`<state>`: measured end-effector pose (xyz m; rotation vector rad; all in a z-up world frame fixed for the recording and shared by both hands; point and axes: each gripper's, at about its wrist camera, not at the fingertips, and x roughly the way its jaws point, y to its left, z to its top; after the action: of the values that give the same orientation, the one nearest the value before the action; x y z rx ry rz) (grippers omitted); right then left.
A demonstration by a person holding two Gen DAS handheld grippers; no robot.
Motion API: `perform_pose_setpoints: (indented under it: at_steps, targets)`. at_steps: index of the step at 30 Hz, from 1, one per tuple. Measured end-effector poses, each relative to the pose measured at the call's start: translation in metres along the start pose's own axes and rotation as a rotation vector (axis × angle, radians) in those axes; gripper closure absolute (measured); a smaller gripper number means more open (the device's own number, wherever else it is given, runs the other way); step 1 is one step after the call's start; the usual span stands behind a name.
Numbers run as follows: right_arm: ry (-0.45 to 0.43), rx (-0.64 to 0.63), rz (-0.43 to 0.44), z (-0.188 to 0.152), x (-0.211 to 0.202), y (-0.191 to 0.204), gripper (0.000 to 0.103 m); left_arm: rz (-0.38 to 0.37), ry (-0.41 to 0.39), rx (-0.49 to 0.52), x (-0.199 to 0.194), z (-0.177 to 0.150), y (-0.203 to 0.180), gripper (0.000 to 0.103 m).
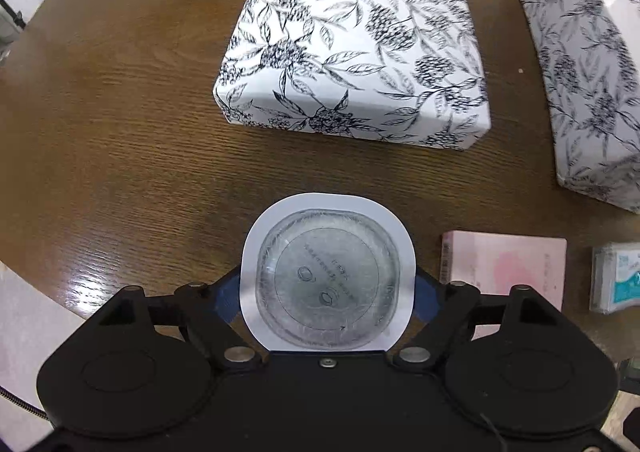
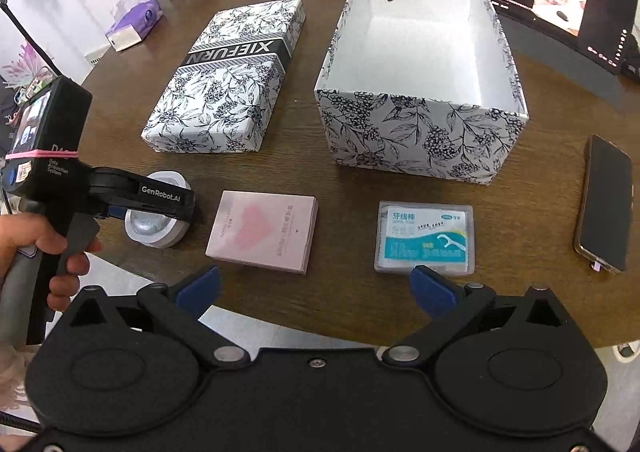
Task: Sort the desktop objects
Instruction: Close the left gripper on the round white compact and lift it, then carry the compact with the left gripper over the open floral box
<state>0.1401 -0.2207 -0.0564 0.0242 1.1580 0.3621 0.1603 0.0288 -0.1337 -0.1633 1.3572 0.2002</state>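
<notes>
left hand-held gripper [image 1: 328,292] clamps white rounded-square case [image 1: 327,272], clear domed top.

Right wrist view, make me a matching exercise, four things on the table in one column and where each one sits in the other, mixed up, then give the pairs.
Things:
1. round white case
2. pink booklet
3. floss pick pack
4. phone

Places:
A. at the table's right edge, right of the open floral box
B. in front of the open floral box
C. between the fingers of the left claw
D. in front of the floral lid, between the case and the pack

Pairs: 1-C, 2-D, 3-B, 4-A
</notes>
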Motion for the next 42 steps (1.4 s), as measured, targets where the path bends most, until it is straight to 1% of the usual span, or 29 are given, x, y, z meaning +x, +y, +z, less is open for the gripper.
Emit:
perform_pose_setpoints:
  at_steps: [4,7,9,12,17,22,28,34,38,42]
  targets:
    - [-0.025,0.003,0.002,-0.006,-0.008,0.003,0.001,-0.023,-0.025,0.013,-0.018,-0.005,0.001,0.023]
    - [-0.044,0.014,0.009,-0.010,-0.015,0.006,0.001,-0.040,-0.063,0.033,-0.036,-0.005,-0.004,0.023]
    - [-0.057,0.019,0.011,-0.012,-0.020,0.008,0.001,-0.055,-0.087,0.045,-0.046,-0.002,-0.012,0.023]
    - [-0.080,0.021,0.009,-0.016,-0.028,0.010,0.001,-0.080,-0.116,0.071,-0.056,0.005,-0.011,0.023]
    - [-0.113,0.032,-0.013,-0.021,-0.039,0.010,0.001,-0.089,-0.175,0.126,-0.076,0.001,-0.015,0.023]
    - [-0.130,0.022,-0.043,-0.025,-0.047,0.010,0.001,-0.114,-0.210,0.161,-0.097,-0.003,-0.026,0.023]
    - [-0.158,0.003,-0.067,-0.028,-0.058,0.010,0.001,-0.136,-0.223,0.225,-0.110,-0.001,-0.045,0.023]
    - [-0.186,0.006,-0.034,-0.026,-0.065,0.007,0.001,-0.137,-0.239,0.290,-0.124,0.007,-0.067,0.023]
    - [-0.211,-0.015,-0.040,-0.018,-0.067,0.002,0.001,-0.134,-0.259,0.328,-0.132,0.015,-0.081,0.023]
    - [-0.229,-0.038,-0.047,-0.005,-0.069,-0.008,0.001,-0.138,-0.274,0.340,-0.135,0.025,-0.095,0.023]
